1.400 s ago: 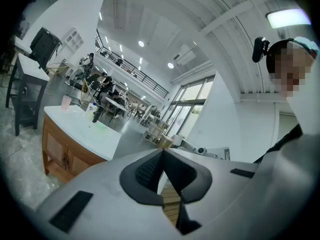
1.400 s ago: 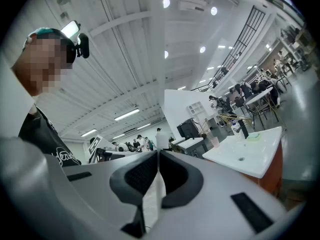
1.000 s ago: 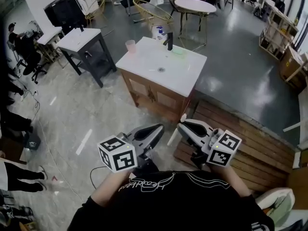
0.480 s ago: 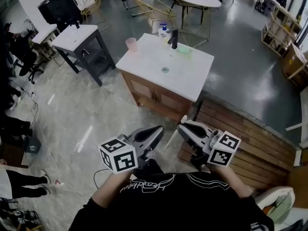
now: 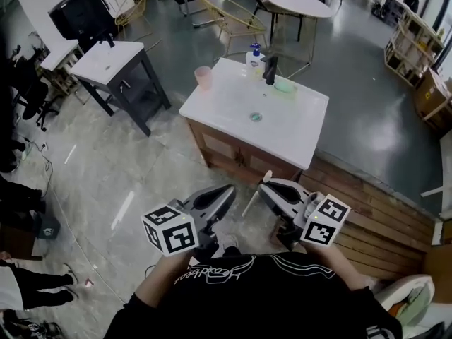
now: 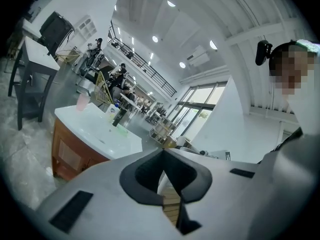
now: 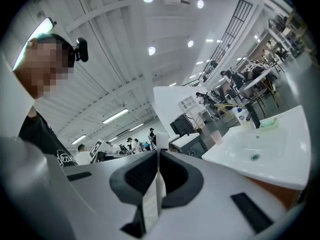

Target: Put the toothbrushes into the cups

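A white sink vanity [image 5: 233,97] stands ahead on the floor, with a pink cup [image 5: 203,78] at its back left corner. My right gripper [image 5: 263,186] is low in the head view, short of the vanity, shut on a white toothbrush [image 5: 253,195] that sticks out above and below its jaws. In the right gripper view the toothbrush [image 7: 162,139] shows between the closed tips of the right gripper [image 7: 158,151], with the cup [image 7: 218,137] far off. My left gripper [image 5: 230,188] [image 6: 162,151] is beside it, jaws together, with nothing seen in them. The cup [image 6: 82,101] lies far beyond it.
On the vanity are a black faucet [image 5: 270,69], a soap bottle [image 5: 254,54] and a green dish [image 5: 284,85]. A dark-legged side table [image 5: 113,58] stands to the left, a wooden platform [image 5: 367,210] to the right. Chairs and a round table [image 5: 300,4] lie behind.
The vanity has come nearer and shifted right in the head view as the person carried both grippers toward it. Both jaws stayed as they were.
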A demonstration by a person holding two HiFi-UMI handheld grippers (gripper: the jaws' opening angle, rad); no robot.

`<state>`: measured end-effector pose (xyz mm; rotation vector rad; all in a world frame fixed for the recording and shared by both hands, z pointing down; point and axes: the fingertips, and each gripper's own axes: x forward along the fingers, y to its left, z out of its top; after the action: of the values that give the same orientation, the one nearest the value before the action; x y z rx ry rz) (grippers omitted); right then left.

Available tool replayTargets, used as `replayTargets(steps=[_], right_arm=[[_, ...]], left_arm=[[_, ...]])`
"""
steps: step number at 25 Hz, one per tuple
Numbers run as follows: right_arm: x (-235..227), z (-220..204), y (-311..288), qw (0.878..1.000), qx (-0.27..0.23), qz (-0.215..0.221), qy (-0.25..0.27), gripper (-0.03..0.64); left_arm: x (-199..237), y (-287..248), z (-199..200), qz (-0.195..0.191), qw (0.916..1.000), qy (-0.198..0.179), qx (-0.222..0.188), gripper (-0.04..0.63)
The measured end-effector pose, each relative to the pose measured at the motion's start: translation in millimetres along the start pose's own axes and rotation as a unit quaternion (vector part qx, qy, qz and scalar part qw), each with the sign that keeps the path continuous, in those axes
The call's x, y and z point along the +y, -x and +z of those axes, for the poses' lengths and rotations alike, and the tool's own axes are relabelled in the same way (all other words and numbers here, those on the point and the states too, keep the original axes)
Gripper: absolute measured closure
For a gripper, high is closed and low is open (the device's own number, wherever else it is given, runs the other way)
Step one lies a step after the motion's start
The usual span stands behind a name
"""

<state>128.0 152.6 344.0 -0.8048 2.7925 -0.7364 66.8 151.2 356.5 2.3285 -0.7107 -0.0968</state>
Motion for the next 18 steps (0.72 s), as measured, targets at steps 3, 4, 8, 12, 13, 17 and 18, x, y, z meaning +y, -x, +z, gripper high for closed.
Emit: replayTargets(steps=[3, 4, 8, 12, 13, 17, 18], right_arm=[[1, 7, -34, 1.0, 0.0, 0.003, 0.007, 0.58], [1, 9, -43, 1.0, -0.001, 0.003, 0.009, 0.58], [-1, 20, -76, 1.0, -0.005, -0.001, 0.018, 0.58], [1, 25, -105, 1.0, -0.001, -0.005, 0.028, 0.58], [2, 25, -111, 1.0, 0.002, -0.005, 0.03, 0.58], [6, 33, -130, 0.999, 0.001, 0.001, 0.032, 0.58], [5, 35, -134, 0.999, -0.001, 0.004, 0.032, 0.58]], left_arm=[[24, 15, 25, 0.0, 0.9999, 0.0, -0.011, 0.589], [31, 20, 32, -0.001, 0.9999, -0.001, -0.015, 0.589], [52, 36, 56, -0.006, 0.9996, -0.004, -0.029, 0.589], [72, 59, 71, -0.001, 0.999, -0.003, -0.044, 0.589], [76, 65, 73, 0.001, 0.9988, 0.001, -0.05, 0.589], [93, 88, 86, 0.016, 0.9974, 0.008, -0.069, 0.589], [97, 93, 91, 0.02, 0.9969, 0.008, -0.076, 0.589]])
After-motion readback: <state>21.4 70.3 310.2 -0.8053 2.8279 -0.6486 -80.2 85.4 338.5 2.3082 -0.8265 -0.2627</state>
